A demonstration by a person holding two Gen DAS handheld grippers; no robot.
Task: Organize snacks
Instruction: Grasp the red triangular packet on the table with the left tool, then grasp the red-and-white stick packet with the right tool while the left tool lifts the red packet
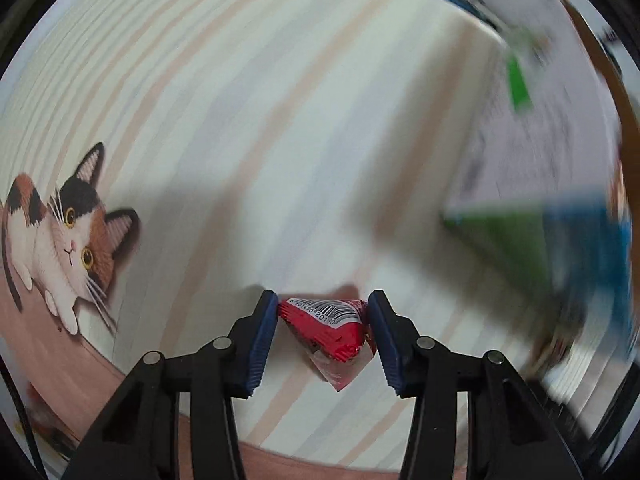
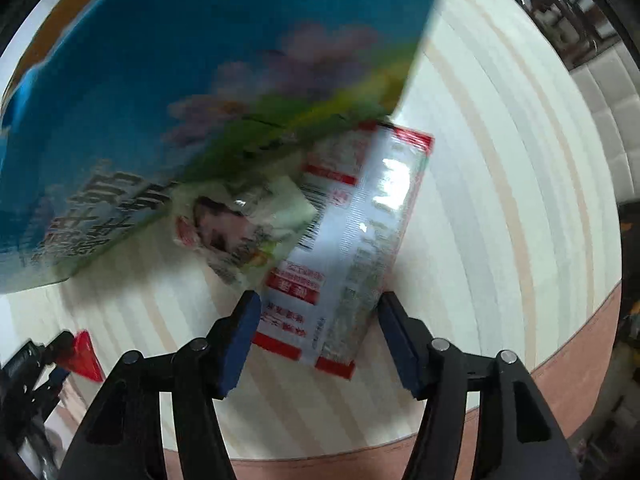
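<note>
Two wrist views, itemised. Left wrist view: left gripper pointing down at a striped table; one small red snack packet, triangular, barcode face up, sits between the jaws, its upper corners touching both blue pads, so the jaws are closed on it, the packet's lower tip hanging toward the camera. Cat picture printed on the tablecloth, well to the left of the gripper. Blue-and-green box, blurred, at the right, apart from the packet. Right wrist view: right gripper over the same striped table; one long white-and-red snack pouch lies flat on the cloth, its lower half running between the jaws, right edge just beside the right pad, left edge near the left pad; jaws parted, not visibly pressing the pouch. Smaller snack packet overlapping the pouch's left side. Blue-and-green box covering the pouch's upper end. Red packet and left gripper visible at the lower left edge.
</note>
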